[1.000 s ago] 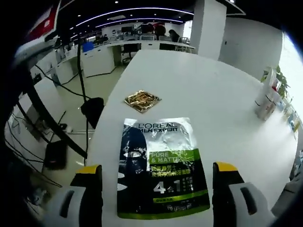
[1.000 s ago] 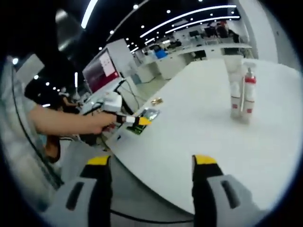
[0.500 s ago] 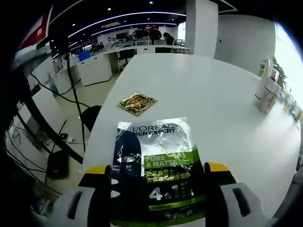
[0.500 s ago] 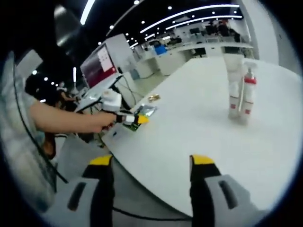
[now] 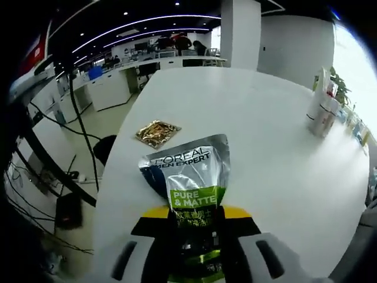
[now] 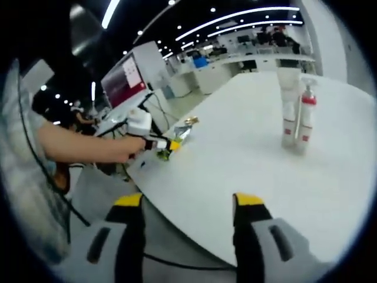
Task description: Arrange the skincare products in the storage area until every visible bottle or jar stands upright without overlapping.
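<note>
My left gripper (image 5: pixel 197 217) is shut on the lower end of a silver, black and green L'Oreal Men Expert sachet (image 5: pixel 191 174), whose top bends up off the white table (image 5: pixel 253 135). A small gold sachet (image 5: pixel 156 132) lies flat just beyond it. Two white skincare bottles (image 5: pixel 321 112) stand upright at the far right edge. In the right gripper view my right gripper (image 6: pixel 188 203) is open over the table's near edge with nothing between its fingers. There the bottles (image 6: pixel 294 121), one with a red collar, stand upright to the right, and the left gripper (image 6: pixel 158 144) holds the sachet (image 6: pixel 181 132).
A person's forearm (image 6: pixel 82 147) reaches in from the left behind the left gripper. A monitor (image 6: pixel 126 79) stands on a stand beyond it. Cables and a black stand (image 5: pixel 70 177) lie on the floor beside the table. Office desks fill the background.
My left gripper's jaws have come together on the sachet, which now buckles and lifts at its top. The right gripper has stayed open and nearly still.
</note>
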Demonstrator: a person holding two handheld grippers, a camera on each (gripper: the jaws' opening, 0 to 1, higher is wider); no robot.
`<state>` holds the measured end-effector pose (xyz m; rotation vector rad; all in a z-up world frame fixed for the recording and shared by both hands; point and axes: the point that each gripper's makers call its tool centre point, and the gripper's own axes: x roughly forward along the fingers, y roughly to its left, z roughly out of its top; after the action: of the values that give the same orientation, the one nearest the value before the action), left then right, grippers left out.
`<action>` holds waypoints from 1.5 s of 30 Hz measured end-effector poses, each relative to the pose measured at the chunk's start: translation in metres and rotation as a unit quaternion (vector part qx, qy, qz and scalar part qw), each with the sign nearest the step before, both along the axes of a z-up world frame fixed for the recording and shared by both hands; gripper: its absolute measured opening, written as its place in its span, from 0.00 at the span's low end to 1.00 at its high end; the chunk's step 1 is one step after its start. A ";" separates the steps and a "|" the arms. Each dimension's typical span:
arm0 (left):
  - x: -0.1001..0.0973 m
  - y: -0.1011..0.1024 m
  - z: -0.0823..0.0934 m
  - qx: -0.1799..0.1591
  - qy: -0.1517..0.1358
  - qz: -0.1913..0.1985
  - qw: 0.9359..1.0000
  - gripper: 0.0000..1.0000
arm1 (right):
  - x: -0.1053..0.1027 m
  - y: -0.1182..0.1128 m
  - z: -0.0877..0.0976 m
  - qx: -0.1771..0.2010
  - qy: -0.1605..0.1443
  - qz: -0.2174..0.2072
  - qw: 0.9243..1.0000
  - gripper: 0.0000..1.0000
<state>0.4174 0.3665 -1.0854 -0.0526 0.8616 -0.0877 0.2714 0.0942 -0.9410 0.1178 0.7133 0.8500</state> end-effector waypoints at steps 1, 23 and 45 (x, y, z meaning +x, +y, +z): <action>0.001 -0.002 0.000 -0.013 0.002 0.002 1.000 0.21 | 0.001 0.000 0.001 0.002 -0.001 -0.001 1.000 0.58; -0.075 -0.154 0.164 -0.208 -0.137 -0.112 0.962 0.13 | 0.036 0.056 0.057 0.185 0.063 -0.012 0.981 0.61; -0.154 -0.212 0.176 -0.124 -0.131 -0.239 0.954 0.23 | 0.009 0.066 0.050 0.272 0.182 -0.020 0.945 0.14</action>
<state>0.2633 0.1547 -0.9091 -0.0658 0.5779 -0.6450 0.2805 0.1599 -0.8906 0.8001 0.7988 0.9809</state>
